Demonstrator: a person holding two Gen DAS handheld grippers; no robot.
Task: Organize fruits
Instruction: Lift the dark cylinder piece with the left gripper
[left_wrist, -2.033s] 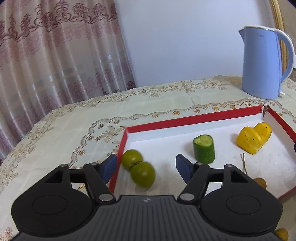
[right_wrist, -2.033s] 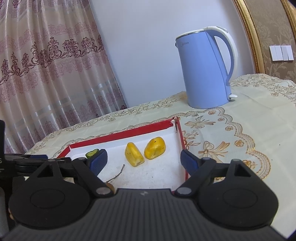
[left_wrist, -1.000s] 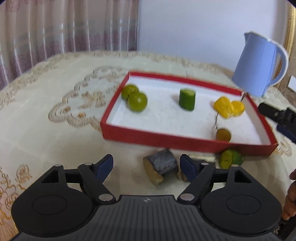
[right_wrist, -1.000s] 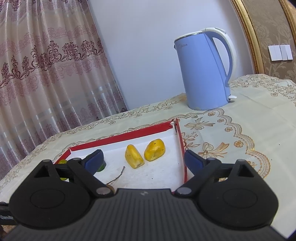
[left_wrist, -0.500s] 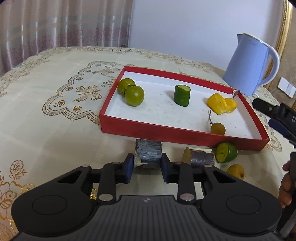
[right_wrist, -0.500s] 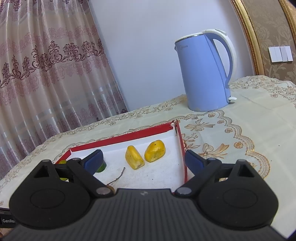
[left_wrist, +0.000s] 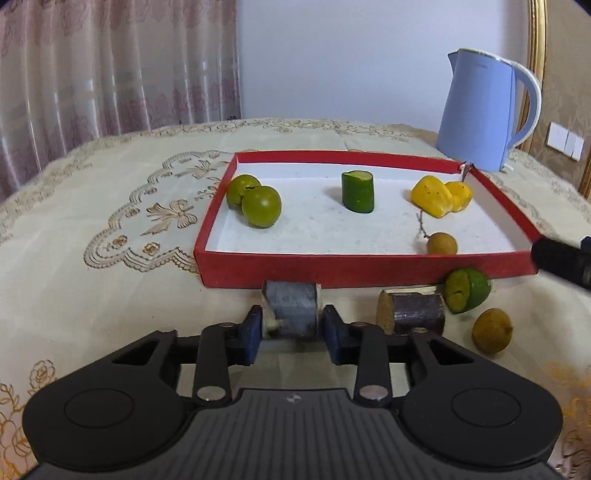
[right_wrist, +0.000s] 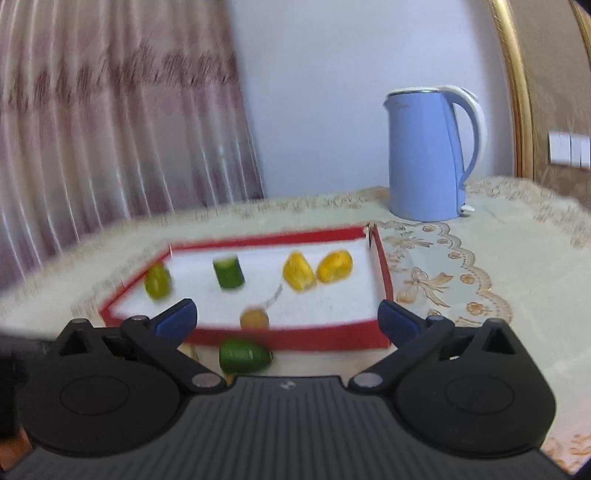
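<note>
The left gripper (left_wrist: 291, 328) points down at a short grey-barked stick piece (left_wrist: 291, 306) lying on the tablecloth (left_wrist: 92, 295), just in front of the near wall of the red tray (left_wrist: 332, 267). The piece lies crosswise, long axis running from pad to pad, so its cut ends face the two jaws. These jaws have just been opening. The piece sits between them, the left pad against one end and a thin gap showing at the other, so the hold looks loose rather than a firm pinch. Whether the piece touches the tray wall cannot be told.

A second, darker stick piece (left_wrist: 413, 314) lies to the right, also crosswise, with a cut green fruit (left_wrist: 467, 290) touching its far end and a small brown fruit (left_wrist: 493, 330) near it. All three are outside the tray, and they are probably closer to the right hand.

The right gripper (right_wrist: 286, 314) has its jaws spread wide, having just been opening, with nothing between the pads. Its view is blurred. The green fruit (right_wrist: 243, 356) shows low between the fingers, and the stick pieces are almost wholly hidden behind the tool body.

Inside the tray sit two green fruits (left_wrist: 258, 201), a cucumber piece (left_wrist: 357, 192), two yellow pieces (left_wrist: 439, 195) and a brown fruit on a stem (left_wrist: 441, 243).
</note>
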